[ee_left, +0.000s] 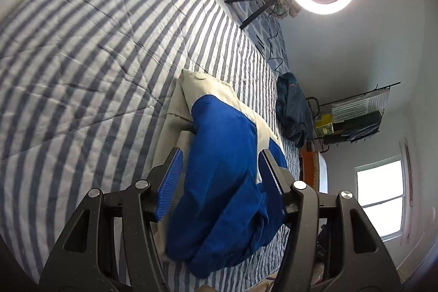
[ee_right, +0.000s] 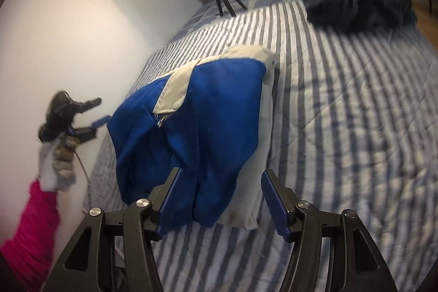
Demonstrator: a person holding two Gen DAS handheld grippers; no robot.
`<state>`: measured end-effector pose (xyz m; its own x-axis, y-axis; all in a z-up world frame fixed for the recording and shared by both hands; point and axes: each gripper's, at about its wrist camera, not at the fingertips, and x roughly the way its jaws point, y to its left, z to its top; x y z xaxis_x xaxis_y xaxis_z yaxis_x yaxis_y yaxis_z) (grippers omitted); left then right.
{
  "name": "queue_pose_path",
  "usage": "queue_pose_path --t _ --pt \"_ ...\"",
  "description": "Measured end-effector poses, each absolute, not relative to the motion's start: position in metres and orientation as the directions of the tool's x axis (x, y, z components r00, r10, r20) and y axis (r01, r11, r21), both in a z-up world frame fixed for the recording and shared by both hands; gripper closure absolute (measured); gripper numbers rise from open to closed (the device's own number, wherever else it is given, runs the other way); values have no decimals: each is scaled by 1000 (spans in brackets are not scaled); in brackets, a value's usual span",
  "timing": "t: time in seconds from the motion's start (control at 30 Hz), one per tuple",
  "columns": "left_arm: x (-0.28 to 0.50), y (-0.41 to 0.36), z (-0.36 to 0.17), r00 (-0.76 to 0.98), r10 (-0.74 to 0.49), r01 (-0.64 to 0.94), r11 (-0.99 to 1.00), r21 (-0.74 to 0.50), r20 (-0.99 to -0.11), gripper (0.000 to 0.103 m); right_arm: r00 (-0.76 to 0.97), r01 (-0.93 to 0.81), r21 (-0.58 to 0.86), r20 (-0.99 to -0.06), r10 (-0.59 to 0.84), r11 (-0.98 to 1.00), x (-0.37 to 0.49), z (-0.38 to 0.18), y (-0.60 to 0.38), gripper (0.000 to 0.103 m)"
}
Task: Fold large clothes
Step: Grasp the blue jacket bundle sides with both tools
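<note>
Fingers on your left gripper (ee_left: 221, 182) stand apart around a fold of the blue and cream jacket (ee_left: 224, 177), pinching nothing; the garment lies bunched on the striped bed (ee_left: 82, 59). Your right gripper (ee_right: 221, 199) also gapes empty over the jacket's near hem. Judging by this, you are between folds: next, choose an edge and close on it. Open quilt spreads right; the wall (ee_right: 82, 32) crowds the left, and a dark bundle (ee_right: 356, 2) sits far off.

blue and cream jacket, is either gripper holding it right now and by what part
Neither. The blue and cream jacket lies folded on the striped bedspread; the left gripper and right gripper both stand open above it, pads clear of the cloth.
</note>
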<state>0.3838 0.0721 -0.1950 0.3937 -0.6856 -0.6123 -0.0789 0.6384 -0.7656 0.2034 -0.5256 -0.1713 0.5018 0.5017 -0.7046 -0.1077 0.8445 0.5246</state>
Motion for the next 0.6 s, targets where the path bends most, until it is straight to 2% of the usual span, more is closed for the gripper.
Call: queue_pose_path --t 0.07,0.13,0.17,0.2,0.27,0.3,0.33,0.37,0.5,0.57,0.6 --pt "390 65 -203 373 -691 -67 645 -761 -619 45 487 -104 544 -702 519 833 211 -181 -524 43" --pt "395 57 -211 351 -698 -56 650 -758 -624 45 465 -102 564 -701 541 819 218 -187 -521 55" --pt "396 56 -215 350 -703 -61 642 -764 -619 52 454 -99 575 -700 551 812 221 -190 -520 60" --pt "395 55 -216 348 -711 -61 634 -771 -612 66 443 -100 592 -693 568 800 224 -192 -518 65" --pt "396 52 -219 354 -699 -58 646 -761 -621 78 437 -125 582 -696 571 804 224 -190 -513 73" --pt "395 50 -220 355 -695 -52 653 -756 -625 87 429 -140 568 -704 566 811 224 -188 -510 83" --pt "393 48 -220 356 -692 -45 658 -751 -628 89 423 -148 559 -710 564 816 225 -187 -508 96" --pt "392 46 -218 359 -686 -36 667 -744 -633 91 418 -149 556 -714 562 817 226 -185 -507 100" --pt "367 46 -215 380 -682 -33 665 -746 -625 95 421 -154 559 -709 566 815 223 -171 -515 103" --pt "354 42 -225 371 -642 -12 719 -695 -671 95 444 -177 520 -716 539 836 216 -164 -523 103" --pt "351 37 -239 347 -599 -10 767 -642 -721 95 444 -163 512 -725 526 844 216 -167 -526 103"
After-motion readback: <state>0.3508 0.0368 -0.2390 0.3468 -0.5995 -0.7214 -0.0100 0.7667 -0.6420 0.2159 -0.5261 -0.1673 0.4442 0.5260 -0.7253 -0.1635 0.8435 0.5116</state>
